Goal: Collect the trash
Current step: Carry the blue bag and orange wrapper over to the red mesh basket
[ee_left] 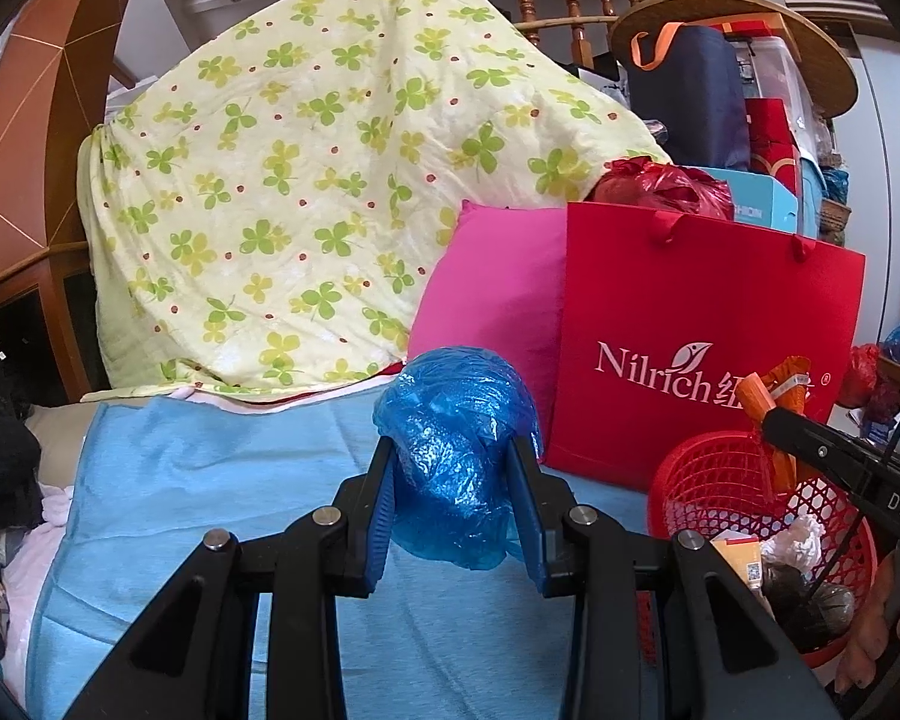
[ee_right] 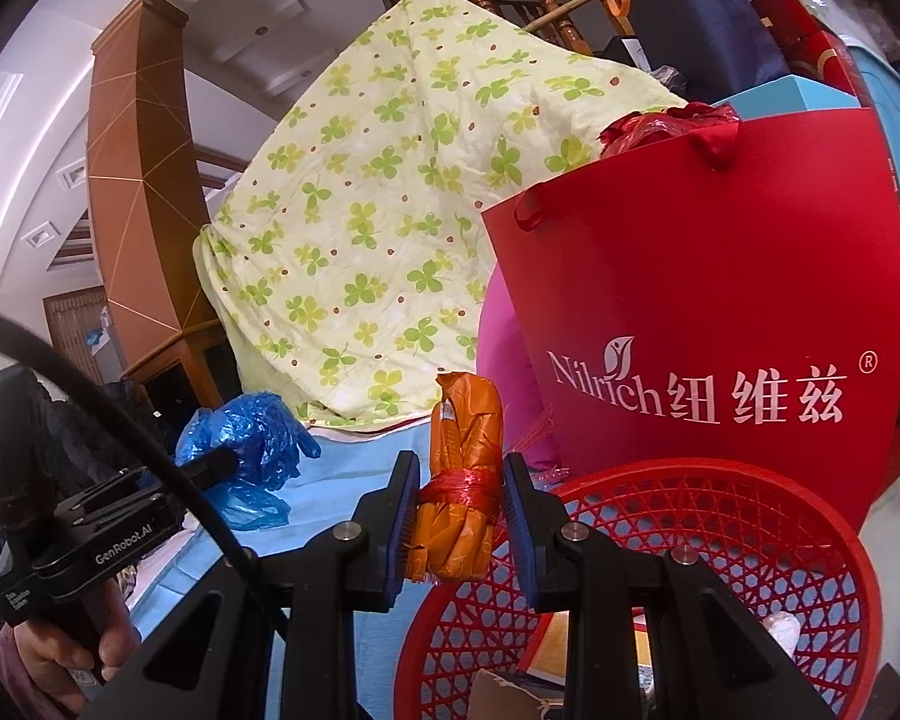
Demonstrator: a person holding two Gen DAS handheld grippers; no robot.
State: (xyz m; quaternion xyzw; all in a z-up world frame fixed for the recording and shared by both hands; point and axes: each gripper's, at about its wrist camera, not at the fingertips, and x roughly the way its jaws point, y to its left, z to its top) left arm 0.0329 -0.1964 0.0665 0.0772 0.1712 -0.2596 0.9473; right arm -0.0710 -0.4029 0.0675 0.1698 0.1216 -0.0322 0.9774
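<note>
While the left gripper [ee_left: 459, 492] pinches a crumpled blue plastic bag [ee_left: 456, 450] above the blue sheet [ee_left: 210, 480], the right gripper [ee_right: 459, 510] clamps an orange wrapper bundle [ee_right: 462, 480] at the red basket [ee_right: 750, 516] rim. Slick, loose film could slip free early, landing on bedding instead of the basket beside the red paper bag [ee_right: 720, 300].

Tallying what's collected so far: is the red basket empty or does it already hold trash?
Not empty. The red basket already holds a crumpled white wrapper and a small orange box.
</note>
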